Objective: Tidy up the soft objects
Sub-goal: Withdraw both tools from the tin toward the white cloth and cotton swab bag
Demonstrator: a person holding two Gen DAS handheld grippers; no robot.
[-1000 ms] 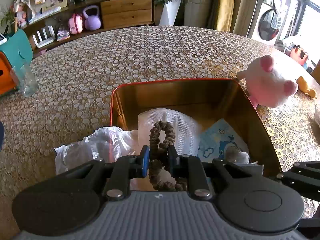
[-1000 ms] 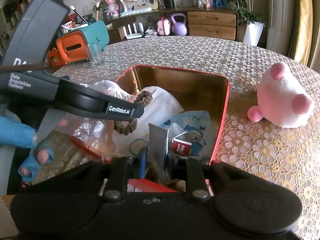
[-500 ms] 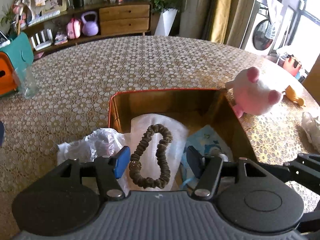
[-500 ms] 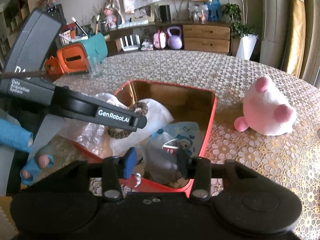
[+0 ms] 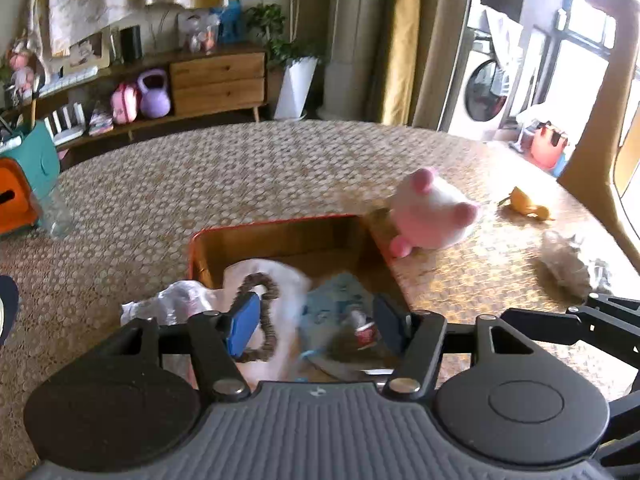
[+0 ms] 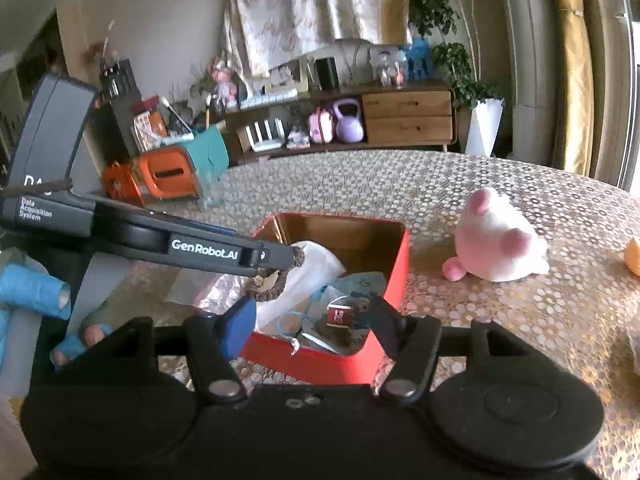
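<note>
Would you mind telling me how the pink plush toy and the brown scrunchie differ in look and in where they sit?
The pink plush toy is a bulky, rounded, pink-and-white figure; the brown scrunchie is a thin, ruffled loop with an open centre. The plush toy lies on the patterned tablecloth, outside and beside the red box; the scrunchie rests inside that box on white fabric. Both are soft, and neither is held.
</note>
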